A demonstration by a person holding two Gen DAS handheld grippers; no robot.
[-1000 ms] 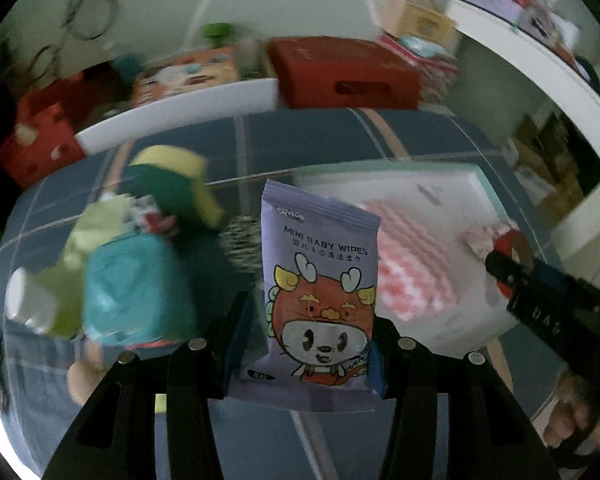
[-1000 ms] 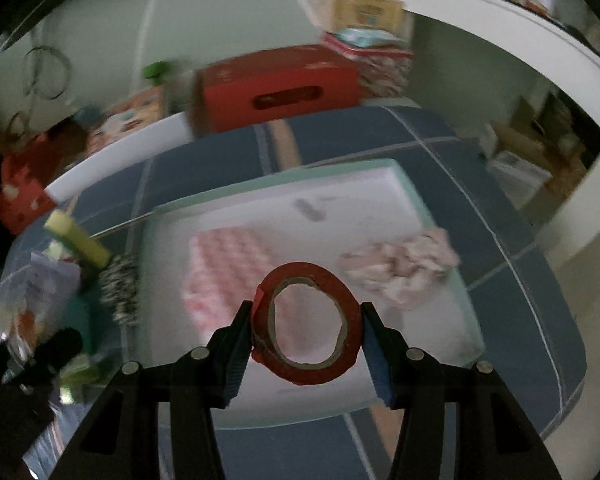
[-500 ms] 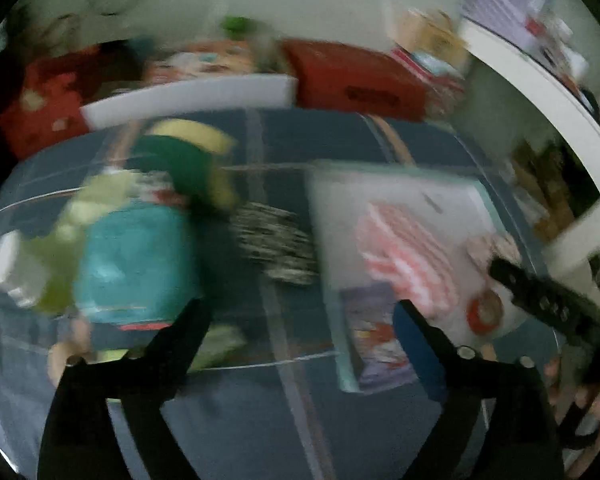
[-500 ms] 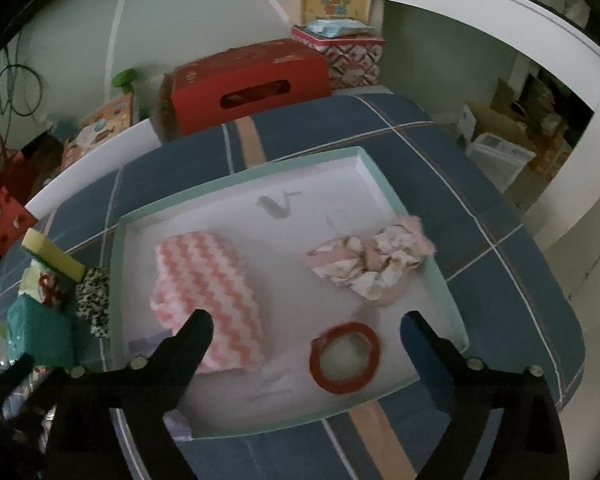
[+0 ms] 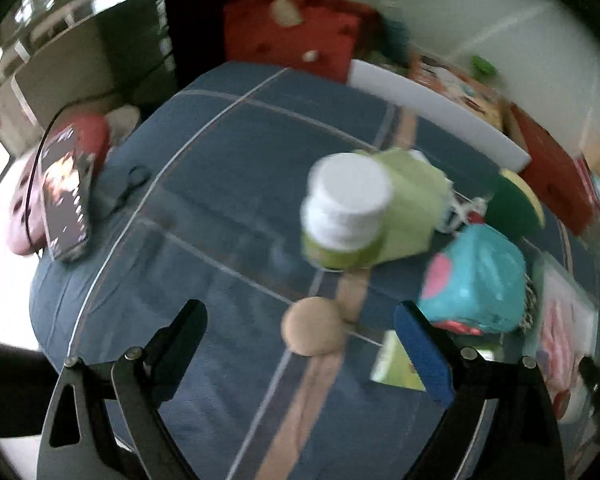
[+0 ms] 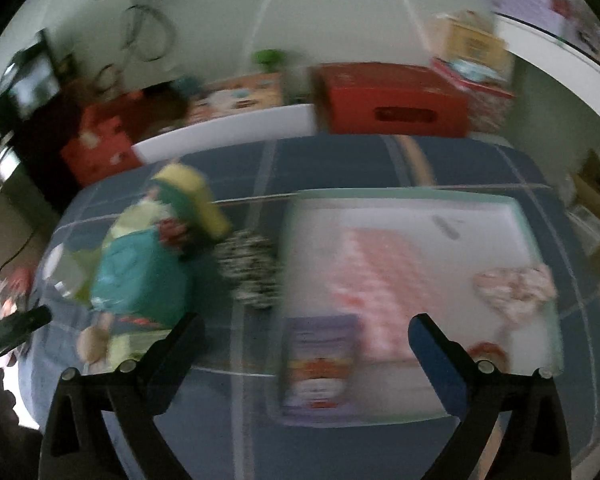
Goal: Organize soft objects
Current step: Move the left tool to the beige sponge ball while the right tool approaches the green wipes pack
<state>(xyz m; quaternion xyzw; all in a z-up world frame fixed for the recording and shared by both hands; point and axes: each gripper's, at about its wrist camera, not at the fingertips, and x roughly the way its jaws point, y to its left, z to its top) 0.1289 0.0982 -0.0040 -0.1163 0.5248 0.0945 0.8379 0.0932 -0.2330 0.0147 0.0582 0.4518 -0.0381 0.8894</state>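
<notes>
Blue checked cloth (image 6: 340,168) covers the table, and boxes and a long white board sit behind it, near the wall. Both views are blurry, so small things are hard to make out.

On the right side of the cloth lies a flat tray with a pale green rim (image 6: 516,200). Inside it I can see a pink zigzag cloth (image 6: 376,276), a crumpled flowery scrunchie (image 6: 516,288), a red tape ring (image 6: 488,350) and a purple wipes pack (image 6: 320,364).

The right gripper (image 6: 304,340) hangs over the near edge of the tray. Its jaws have just been opening and now stand wide, with nothing held between them. The left gripper (image 5: 300,328) is over the left part of the table. Its jaws have also just been opening, and they are wide and empty too. A small tan ball (image 5: 314,330) sits on the cloth between its fingers, but they do not touch it.

Left of the tray, a heap is still waiting: a teal soft cube (image 5: 476,280), a green and yellow sponge (image 5: 516,204), a spotted scrunchie (image 6: 252,272), a light green pack (image 5: 412,208) and a white-capped bottle (image 5: 346,208).

I think 2 things are put away and the hands are now going for the next ones. The left hand needs to line up over 1 soft thing, maybe the ball or the cube, come down, squeeze gently and carry it to the tray. The bottle looks hard, so it should likely stay.
</notes>
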